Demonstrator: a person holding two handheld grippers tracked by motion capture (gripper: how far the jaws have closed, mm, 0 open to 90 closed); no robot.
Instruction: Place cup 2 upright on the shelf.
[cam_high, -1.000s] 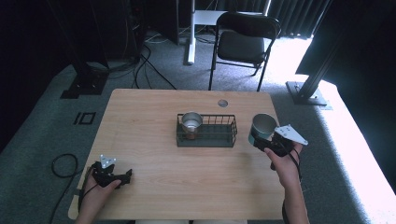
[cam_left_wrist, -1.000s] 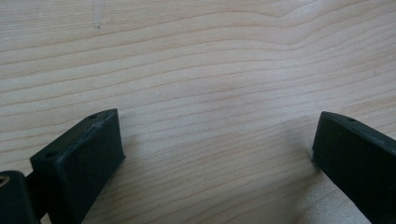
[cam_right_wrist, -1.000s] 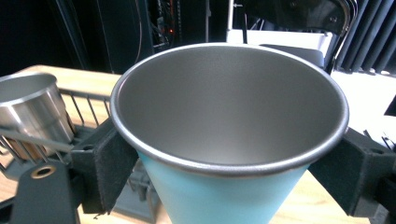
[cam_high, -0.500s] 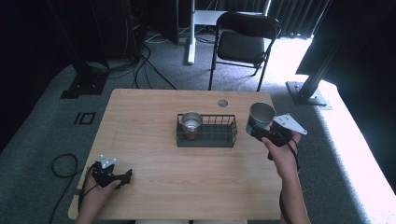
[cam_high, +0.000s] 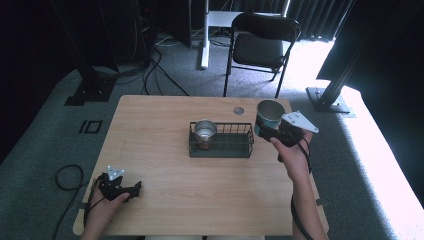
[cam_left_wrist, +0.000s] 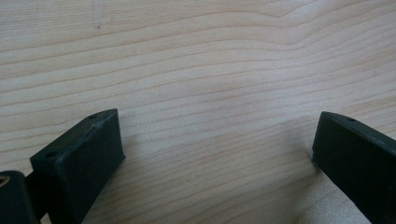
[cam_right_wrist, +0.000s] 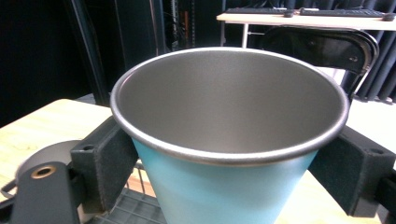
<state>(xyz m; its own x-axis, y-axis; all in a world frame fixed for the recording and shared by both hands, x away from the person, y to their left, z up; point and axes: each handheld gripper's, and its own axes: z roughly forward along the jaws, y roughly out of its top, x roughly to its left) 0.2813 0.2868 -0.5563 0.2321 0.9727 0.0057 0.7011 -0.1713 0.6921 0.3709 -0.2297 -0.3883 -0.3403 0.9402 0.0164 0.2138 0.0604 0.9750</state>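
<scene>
Cups at a wooden table (cam_high: 165, 130): the left gripper (cam_high: 131, 189) rests near the front-left corner, its jaws spread wide over bare wood; 1 metal cup (cam_high: 205, 131) stands in the wire basket (cam_high: 235, 148); the right gripper (cam_high: 265, 131) pinches a blue cup (cam_right_wrist: 224, 196), upright, just right of the basket.

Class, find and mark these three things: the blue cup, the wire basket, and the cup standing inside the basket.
blue cup (cam_right_wrist: 219, 186): right gripper view, on its blue outer wall.
wire basket (cam_high: 235, 150): high view, on its front wall.
cup inside the basket (cam_high: 205, 129): high view, on its metal rim.
</scene>
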